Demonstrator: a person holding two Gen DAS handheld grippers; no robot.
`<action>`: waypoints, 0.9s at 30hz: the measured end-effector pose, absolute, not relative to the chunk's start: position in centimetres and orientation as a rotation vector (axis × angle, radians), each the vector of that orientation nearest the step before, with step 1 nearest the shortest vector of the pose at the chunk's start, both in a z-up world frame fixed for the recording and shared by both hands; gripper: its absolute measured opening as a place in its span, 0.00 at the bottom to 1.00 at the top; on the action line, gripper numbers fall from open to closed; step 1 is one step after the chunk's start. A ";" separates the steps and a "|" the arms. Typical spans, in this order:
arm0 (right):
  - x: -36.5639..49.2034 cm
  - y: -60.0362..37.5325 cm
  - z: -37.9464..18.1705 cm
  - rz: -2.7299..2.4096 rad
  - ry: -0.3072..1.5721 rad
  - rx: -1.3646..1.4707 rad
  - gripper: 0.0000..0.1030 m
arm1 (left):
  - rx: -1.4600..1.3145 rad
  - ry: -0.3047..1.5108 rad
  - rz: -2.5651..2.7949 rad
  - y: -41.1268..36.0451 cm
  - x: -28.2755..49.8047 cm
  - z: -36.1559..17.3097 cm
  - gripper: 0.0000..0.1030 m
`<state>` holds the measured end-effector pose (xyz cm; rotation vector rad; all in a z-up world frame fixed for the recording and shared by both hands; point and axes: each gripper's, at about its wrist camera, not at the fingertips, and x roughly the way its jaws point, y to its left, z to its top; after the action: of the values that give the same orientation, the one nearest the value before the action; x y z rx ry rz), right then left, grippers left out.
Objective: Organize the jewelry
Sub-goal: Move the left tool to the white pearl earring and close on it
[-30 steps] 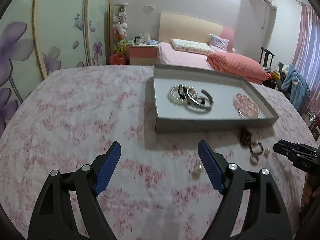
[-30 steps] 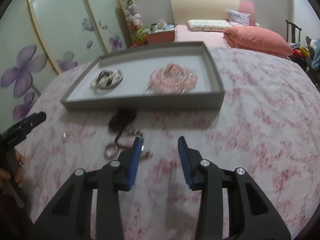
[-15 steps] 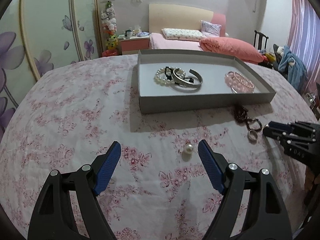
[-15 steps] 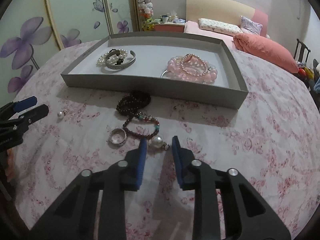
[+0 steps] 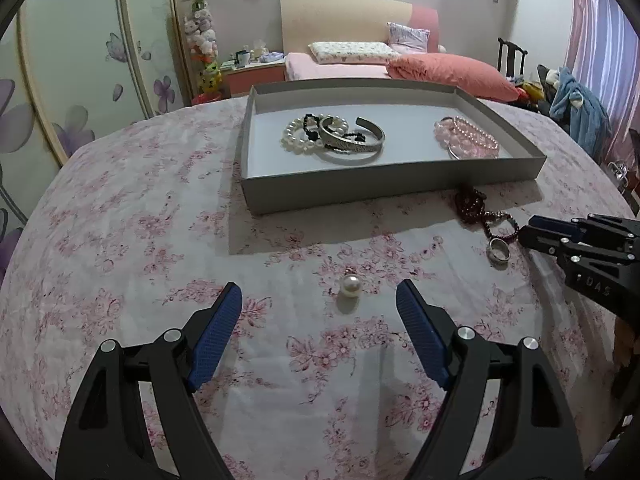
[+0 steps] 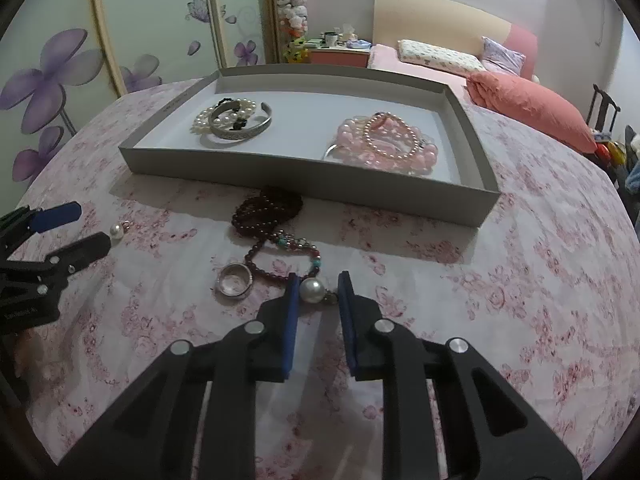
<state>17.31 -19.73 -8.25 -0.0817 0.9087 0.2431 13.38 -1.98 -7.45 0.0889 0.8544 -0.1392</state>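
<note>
Just before the grey tray [image 6: 304, 178], pearl earring [image 6: 312, 291] sits between narrowed, still-closing right claw [image 6: 317, 290]; left claw [image 5: 319, 307] gapes wide, empty.

The jaws of the right gripper [image 6: 318, 286] have just been closing and are now drawn in around a large pearl earring [image 6: 312, 291], which was off to the left of the blue pads [image 6: 291, 300] a second ago and just ahead of them half a second ago. Whether the pads are pressed on it cannot be told. In the left wrist view, the small pearl earring [image 5: 351, 285] on the floral cloth [image 5: 140, 240] is now seen nearly centred ahead of the left gripper [image 5: 319, 300], where it was beside the right-hand pad before. The grey tray [image 5: 360, 192] is framed larger and more squarely than before.
</note>
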 end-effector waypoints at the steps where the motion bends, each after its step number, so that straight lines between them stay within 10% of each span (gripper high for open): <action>1: 17.3 -19.9 -8.2 0.236 0.909 -0.077 0.19 | 0.093 0.859 -0.138 -2.1 13.5 -7.5 0.77; 17: 17.2 -20.6 -8.4 0.230 0.904 -0.057 0.20 | 0.109 0.882 -0.132 -3.1 14.2 -8.1 0.50; 27: 17.2 -20.6 -8.4 0.230 0.904 -0.055 0.20 | 0.095 0.884 -0.130 -3.1 14.7 -8.2 0.14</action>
<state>17.18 -20.63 -8.37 -0.0551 0.9042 0.2300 14.68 -3.11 -8.18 0.0953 0.8840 -0.1296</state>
